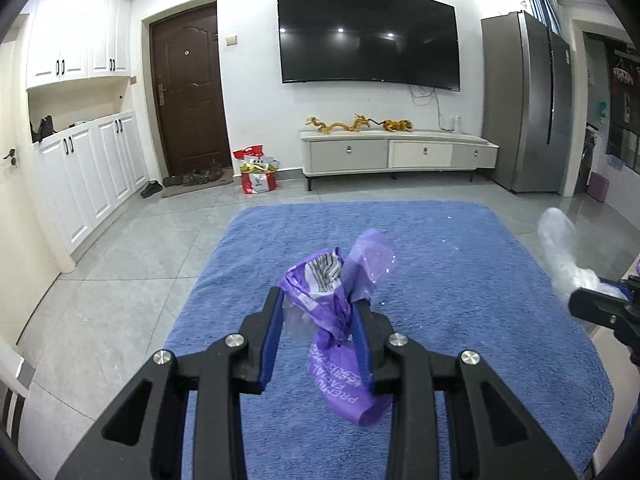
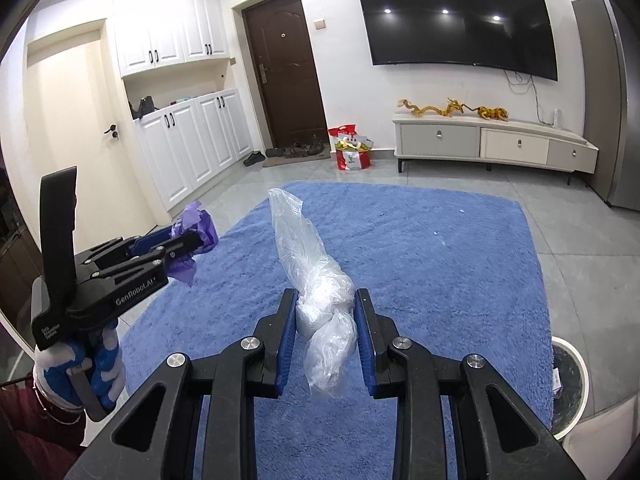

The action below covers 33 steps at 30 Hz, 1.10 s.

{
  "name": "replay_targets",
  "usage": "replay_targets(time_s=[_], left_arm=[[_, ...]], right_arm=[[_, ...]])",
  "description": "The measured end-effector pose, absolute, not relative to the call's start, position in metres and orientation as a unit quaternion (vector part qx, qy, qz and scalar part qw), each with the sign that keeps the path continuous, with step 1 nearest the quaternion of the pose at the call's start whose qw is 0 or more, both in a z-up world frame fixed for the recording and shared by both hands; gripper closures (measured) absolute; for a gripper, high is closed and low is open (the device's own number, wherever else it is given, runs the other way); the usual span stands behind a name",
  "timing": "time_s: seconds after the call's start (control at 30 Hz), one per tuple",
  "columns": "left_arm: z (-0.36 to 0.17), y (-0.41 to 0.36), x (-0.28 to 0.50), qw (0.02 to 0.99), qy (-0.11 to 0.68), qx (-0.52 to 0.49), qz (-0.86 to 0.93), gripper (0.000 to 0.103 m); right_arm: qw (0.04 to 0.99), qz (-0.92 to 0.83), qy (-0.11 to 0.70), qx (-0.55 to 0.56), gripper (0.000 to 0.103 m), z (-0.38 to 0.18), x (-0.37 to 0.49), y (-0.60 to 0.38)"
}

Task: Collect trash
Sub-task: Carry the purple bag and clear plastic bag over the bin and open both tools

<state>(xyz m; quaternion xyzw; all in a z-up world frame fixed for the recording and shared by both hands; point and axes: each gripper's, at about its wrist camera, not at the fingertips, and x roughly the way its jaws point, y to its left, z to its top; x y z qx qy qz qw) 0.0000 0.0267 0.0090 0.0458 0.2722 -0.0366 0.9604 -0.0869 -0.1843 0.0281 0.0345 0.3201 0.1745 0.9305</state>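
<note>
Shaggy cloth rug [image 1: 460, 280], glossy floor tiles [image 1: 132, 272]

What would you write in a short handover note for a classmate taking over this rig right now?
Left gripper: shut on the purple wrapper, held above the blue rug.
Right gripper: shut on the clear plastic bag, also off the rug.
Done: both pieces picked up.
Left: drop both into the white bin, at the rug's right edge in the right wrist view. A few small white specks remain on the rug.
</note>
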Motion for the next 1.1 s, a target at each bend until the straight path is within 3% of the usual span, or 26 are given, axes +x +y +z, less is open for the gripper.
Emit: replay_targets(time_s=[0.4, 1.1], left_arm=[[0.006, -0.008, 0.001, 0.955, 0.276, 0.107, -0.031, 0.072], [-0.018, -0.18, -0.005, 0.902, 0.309, 0.209, -0.215, 0.072]], right_arm=[[0.933, 0.155, 0.318, 0.062, 0.075, 0.01, -0.098, -0.227], [0.943, 0.028, 0.306, 0.128, 0.075, -0.014, -0.142, -0.354]])
